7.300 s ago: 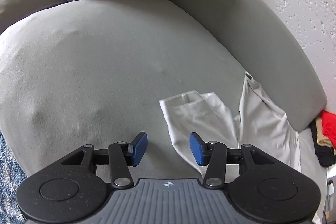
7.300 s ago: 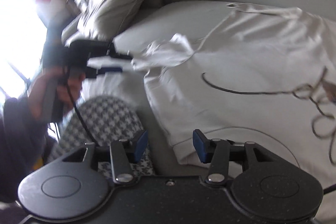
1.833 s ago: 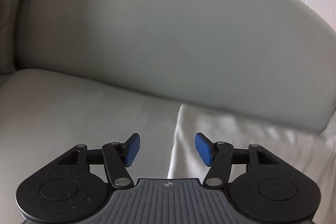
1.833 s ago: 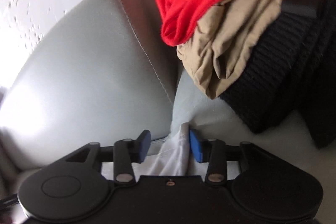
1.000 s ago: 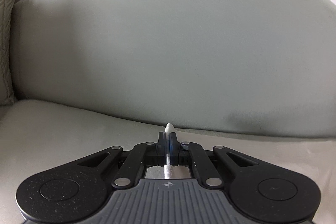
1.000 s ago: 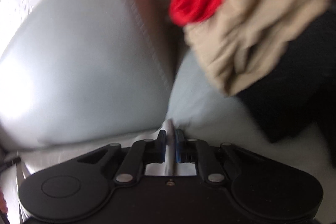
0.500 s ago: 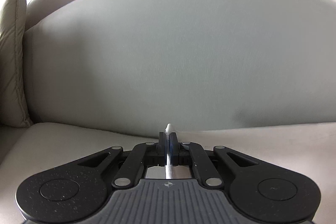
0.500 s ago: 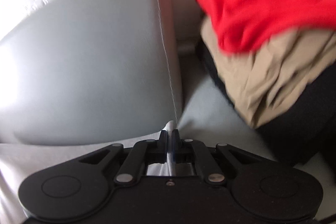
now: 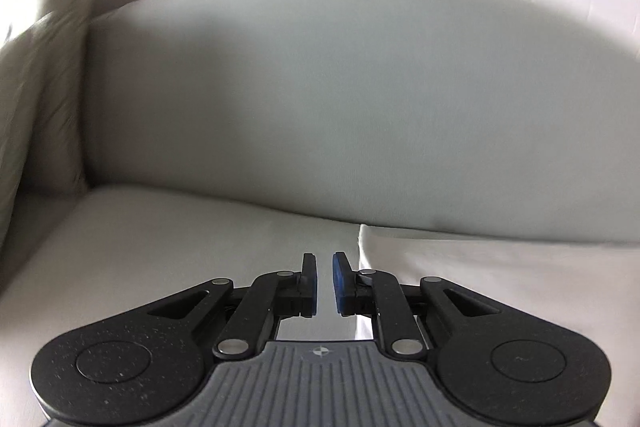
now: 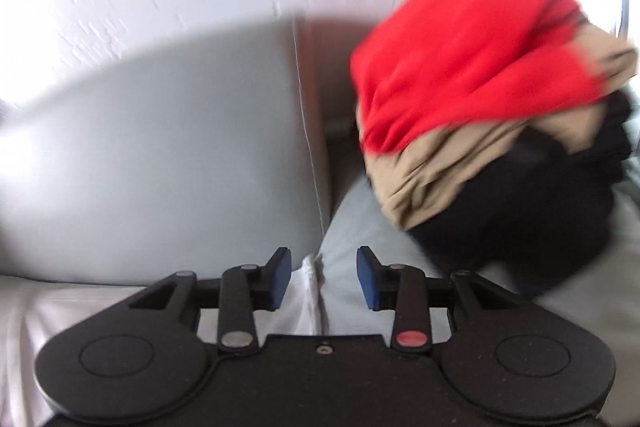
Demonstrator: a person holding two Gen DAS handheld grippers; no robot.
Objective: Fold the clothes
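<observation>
We work over a pale grey sofa seat (image 9: pixel 152 259), where the white garment (image 9: pixel 480 275) lies flat against the foot of the back cushion (image 9: pixel 340 99). Our left gripper (image 9: pixel 324 283) shows only a narrow gap between its blue pads and holds nothing, the garment's corner just to its right. Our right gripper (image 10: pixel 323 277) is spread wide over the garment's other edge, gripping nothing, and beyond it sits a pile of clothes (image 10: pixel 480 131), red over tan over black.

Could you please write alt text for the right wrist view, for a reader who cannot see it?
The right hand-held gripper is open over a white garment on a grey sofa. To the right sits a blurred pile of red, tan and black clothes.
</observation>
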